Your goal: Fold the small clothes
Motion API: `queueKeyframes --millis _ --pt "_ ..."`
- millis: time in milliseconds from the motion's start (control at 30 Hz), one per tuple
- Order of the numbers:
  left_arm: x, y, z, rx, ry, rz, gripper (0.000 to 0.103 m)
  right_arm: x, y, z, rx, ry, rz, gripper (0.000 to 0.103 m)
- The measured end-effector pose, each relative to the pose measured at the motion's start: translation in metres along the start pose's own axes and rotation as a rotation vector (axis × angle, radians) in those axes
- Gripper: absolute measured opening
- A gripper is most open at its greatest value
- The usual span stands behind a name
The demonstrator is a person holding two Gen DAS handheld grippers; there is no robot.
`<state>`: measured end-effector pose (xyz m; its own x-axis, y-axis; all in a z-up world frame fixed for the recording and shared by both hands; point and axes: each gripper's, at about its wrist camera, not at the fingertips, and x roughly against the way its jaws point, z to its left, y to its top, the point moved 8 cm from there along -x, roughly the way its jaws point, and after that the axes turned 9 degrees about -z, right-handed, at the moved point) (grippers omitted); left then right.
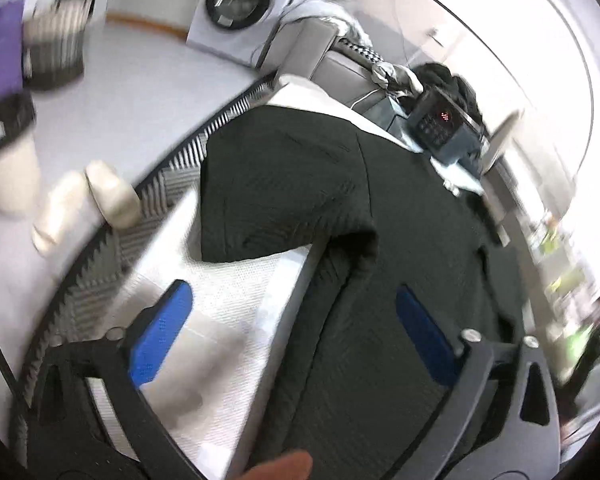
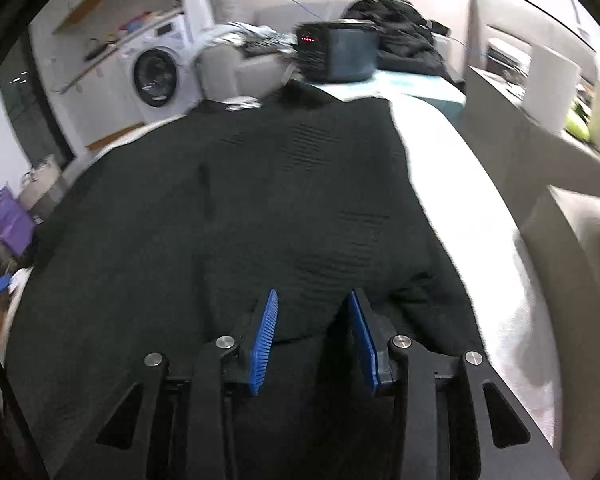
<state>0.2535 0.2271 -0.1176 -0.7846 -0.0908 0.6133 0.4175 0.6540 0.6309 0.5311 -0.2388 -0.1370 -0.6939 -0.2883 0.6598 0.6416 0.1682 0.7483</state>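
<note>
A black textured knit garment point(image 1: 292, 184) lies spread on a white cloth-covered table point(image 1: 228, 304). In the left wrist view a sleeve or folded edge hangs near the middle. My left gripper point(image 1: 296, 304) is wide open, its blue pads point(image 1: 164, 328) on either side of the garment's edge, low over the table. In the right wrist view the garment point(image 2: 228, 208) fills the middle. My right gripper point(image 2: 312, 308) is open, with a fold of the black cloth bunched between its blue pads point(image 2: 266, 336).
A dark box with a red display point(image 2: 334, 54) stands at the table's far end, black clothes point(image 2: 400, 28) behind it. A washing machine point(image 2: 156, 76) is at the back left. A white paper roll point(image 2: 552, 84) is on the right. A grey striped mat point(image 1: 112, 256) borders the table.
</note>
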Motion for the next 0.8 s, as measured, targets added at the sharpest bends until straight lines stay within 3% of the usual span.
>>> queueKeyframes --millis 33,67,200,300,467,600,633,667,733,800 --pt "-0.004 0.000 0.003 0.051 -0.033 0.028 0.083 0.002 0.001 0.005 0.012 0.003 -0.006 0.039" --pt "-0.010 0.001 0.004 0.110 -0.072 0.056 0.080 0.001 0.002 0.009 0.021 0.007 -0.003 0.039" --pt "-0.027 0.002 0.010 0.263 -0.143 0.092 0.080 0.006 0.003 0.013 0.002 0.023 -0.012 0.039" --pt "-0.039 0.007 0.019 0.369 -0.157 0.066 0.079 0.022 -0.002 0.009 -0.015 0.019 -0.021 0.039" --pt "-0.049 0.021 0.036 0.482 -0.106 -0.001 0.079 0.033 -0.019 0.008 -0.031 0.021 -0.028 0.039" --pt "-0.053 0.031 0.046 0.451 0.020 -0.051 0.074 0.019 -0.017 0.005 -0.037 0.022 -0.016 0.039" --pt "-0.055 0.035 0.047 0.435 0.048 -0.062 0.057 0.019 -0.019 0.005 -0.038 0.022 -0.013 0.039" --pt "-0.057 0.037 0.045 0.414 0.073 -0.065 0.033 0.019 -0.020 0.005 -0.038 0.023 -0.011 0.039" --pt "-0.061 0.045 0.042 0.348 0.108 -0.073 0.008 0.019 -0.022 0.005 -0.038 0.022 -0.009 0.039" --pt "-0.059 0.061 0.029 0.227 0.152 -0.125 0.004 0.021 -0.024 0.004 -0.033 0.019 -0.009 0.039"
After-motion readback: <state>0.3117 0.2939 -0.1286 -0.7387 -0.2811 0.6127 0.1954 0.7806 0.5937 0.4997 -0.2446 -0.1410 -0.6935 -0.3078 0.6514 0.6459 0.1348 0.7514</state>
